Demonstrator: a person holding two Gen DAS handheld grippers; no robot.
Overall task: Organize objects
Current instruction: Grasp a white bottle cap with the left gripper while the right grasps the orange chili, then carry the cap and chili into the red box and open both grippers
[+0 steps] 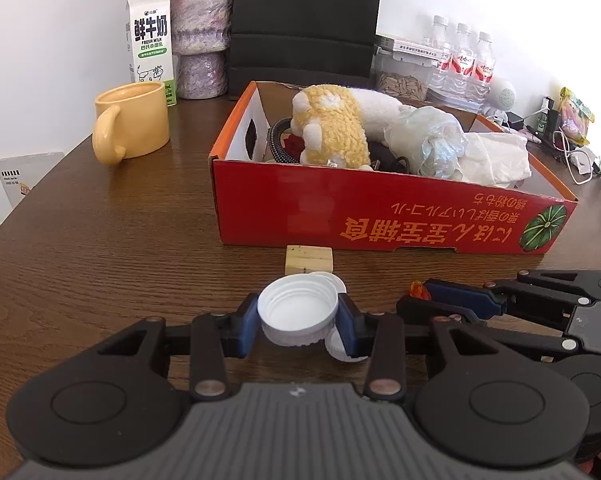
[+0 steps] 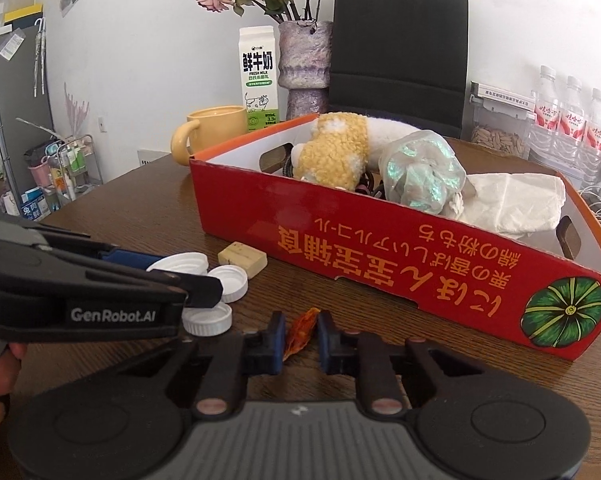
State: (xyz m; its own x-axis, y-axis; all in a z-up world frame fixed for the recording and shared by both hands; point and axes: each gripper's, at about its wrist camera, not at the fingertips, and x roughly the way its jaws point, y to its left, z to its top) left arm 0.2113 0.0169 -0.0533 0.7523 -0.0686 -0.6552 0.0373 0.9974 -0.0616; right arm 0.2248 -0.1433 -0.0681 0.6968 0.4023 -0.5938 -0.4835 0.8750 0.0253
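Observation:
My left gripper is shut on a white bottle cap, held just above the table; two more white caps lie under and beside it. In the right wrist view the caps lie by the left gripper's fingers. My right gripper is shut on a small orange-red wrapper, which also shows in the left wrist view. The red cardboard box holds a yellow plush toy, a plastic bag and a white cloth. A small wooden block lies in front of it.
A yellow mug, milk carton, vase and black paper bag stand behind the box. Water bottles, a jar of seeds and cables sit at the back right. The brown table edge is at left.

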